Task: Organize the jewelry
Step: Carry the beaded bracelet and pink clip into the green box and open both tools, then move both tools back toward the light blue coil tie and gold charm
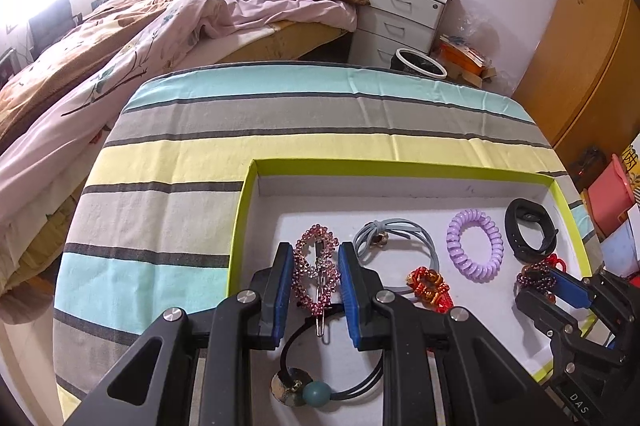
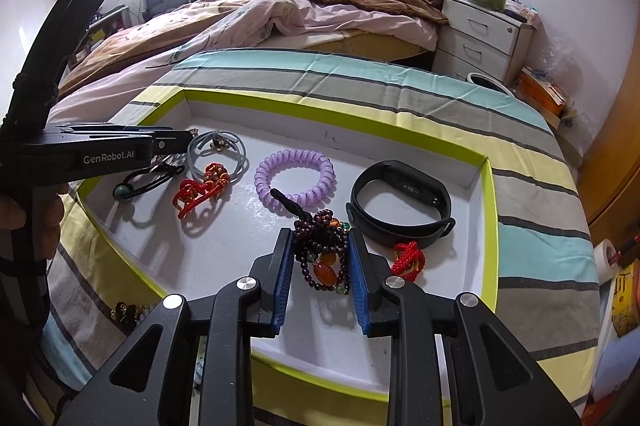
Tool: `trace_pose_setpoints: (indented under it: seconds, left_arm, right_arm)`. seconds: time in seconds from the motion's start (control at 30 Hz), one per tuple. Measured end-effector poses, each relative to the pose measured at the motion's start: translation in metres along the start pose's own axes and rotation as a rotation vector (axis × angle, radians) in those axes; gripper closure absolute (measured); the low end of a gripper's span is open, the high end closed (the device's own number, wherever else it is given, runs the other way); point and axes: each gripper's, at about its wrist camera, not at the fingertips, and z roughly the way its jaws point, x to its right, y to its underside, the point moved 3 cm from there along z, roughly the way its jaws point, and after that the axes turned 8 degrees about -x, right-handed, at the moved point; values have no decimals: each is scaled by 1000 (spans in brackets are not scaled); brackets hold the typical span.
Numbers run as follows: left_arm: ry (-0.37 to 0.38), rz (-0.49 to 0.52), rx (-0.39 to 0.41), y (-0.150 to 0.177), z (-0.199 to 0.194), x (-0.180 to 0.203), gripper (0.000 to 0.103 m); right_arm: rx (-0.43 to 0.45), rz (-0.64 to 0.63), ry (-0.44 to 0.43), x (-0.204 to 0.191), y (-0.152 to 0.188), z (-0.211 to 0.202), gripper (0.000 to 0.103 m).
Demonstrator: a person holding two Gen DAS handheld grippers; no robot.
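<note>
Jewelry sits in a white tray [image 1: 400, 170] with lime-green rim, on a striped bench [image 1: 240, 146]. At left, the left claw [image 1: 315, 280] stands narrow around a pink rhinestone hair clip [image 1: 316, 266]; whether its pads press on it I cannot tell. A black hair tie [image 1: 320, 382] lies below it. Rightward come a grey hair tie [image 1: 396, 238], a red knotted charm [image 1: 430, 288], a purple coil band [image 1: 474, 246] and a black wristband [image 1: 530, 230]. At the right, the right claw [image 2: 320, 266] straddles a dark beaded bracelet [image 2: 320, 250] resting on the tray floor, jaws partly apart, with a slight gap at one pad.
</note>
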Motion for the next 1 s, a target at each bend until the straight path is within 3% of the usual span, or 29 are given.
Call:
trace_pose_setpoints:
  seconds: [0.33,0.5,1.0]
  left_arm:
    - [-5,-7,1,1,-1,0,79]
    - [-4,-5,13,1,-6,1,68]
    - [30,-7,53,14,-34,4,60]
  right_arm:
    - [7,0,3,-1,-1,0,69]
    - [9,0,0,-1,-1,0,64]
    - [58,27,-11,-2,4,-23,63]
